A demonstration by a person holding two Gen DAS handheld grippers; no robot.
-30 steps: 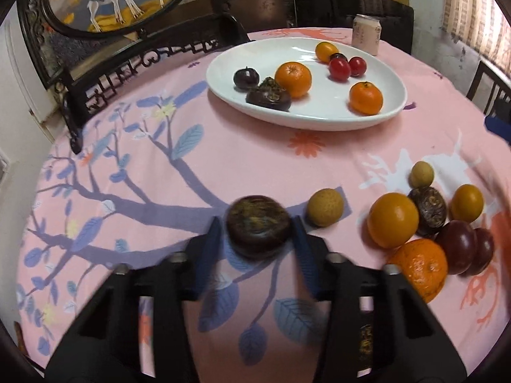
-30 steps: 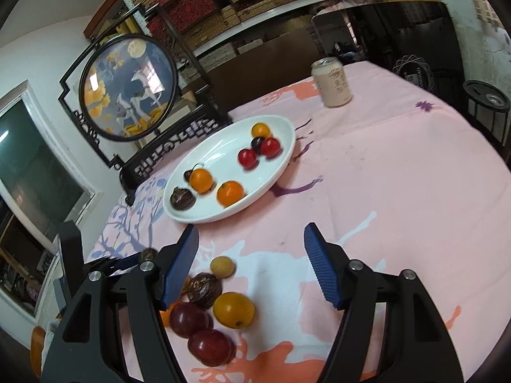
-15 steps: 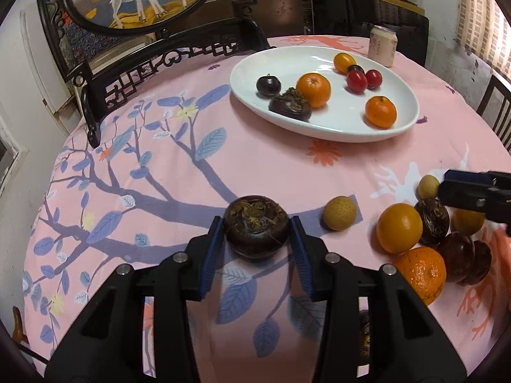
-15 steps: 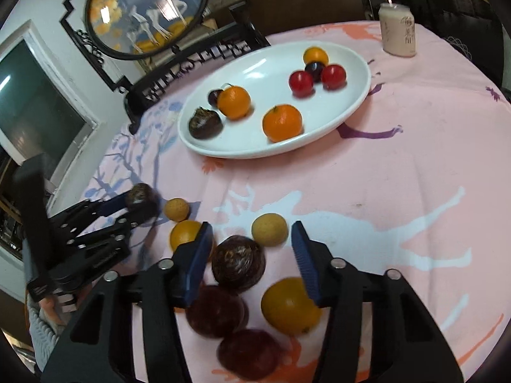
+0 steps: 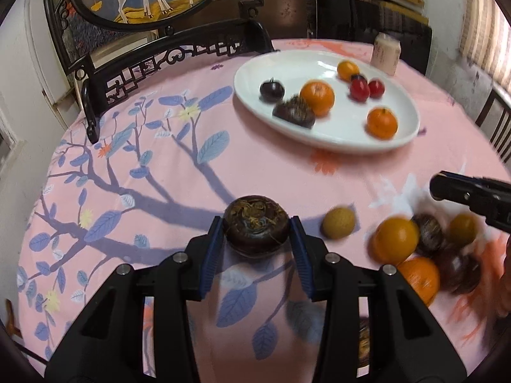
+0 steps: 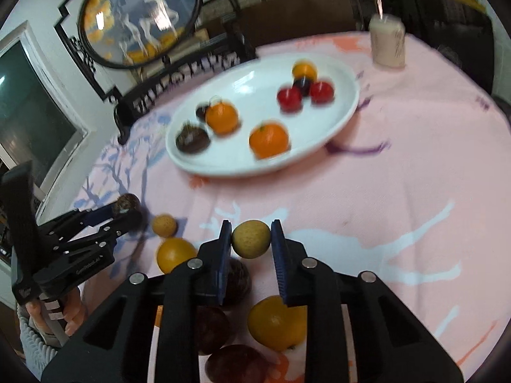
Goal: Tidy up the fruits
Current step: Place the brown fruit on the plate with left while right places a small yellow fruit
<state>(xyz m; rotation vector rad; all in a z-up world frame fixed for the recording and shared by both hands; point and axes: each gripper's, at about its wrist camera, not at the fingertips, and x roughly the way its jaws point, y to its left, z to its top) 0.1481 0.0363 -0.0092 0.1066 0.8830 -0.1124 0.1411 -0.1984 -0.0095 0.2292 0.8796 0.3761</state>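
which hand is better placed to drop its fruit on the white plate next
Left, though only slightly. The left tongs are shut on the dark brown fruit, with open cloth ahead up to the white plate. The right tongs grip the small tan fruit directly above the loose pile.

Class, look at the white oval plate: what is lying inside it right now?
Inside the white oval plate lie three orange citrus fruits, two red cherry tomatoes, a dark tomato and a brown water chestnut. A small dark fruit sits partly hidden behind the red ones.
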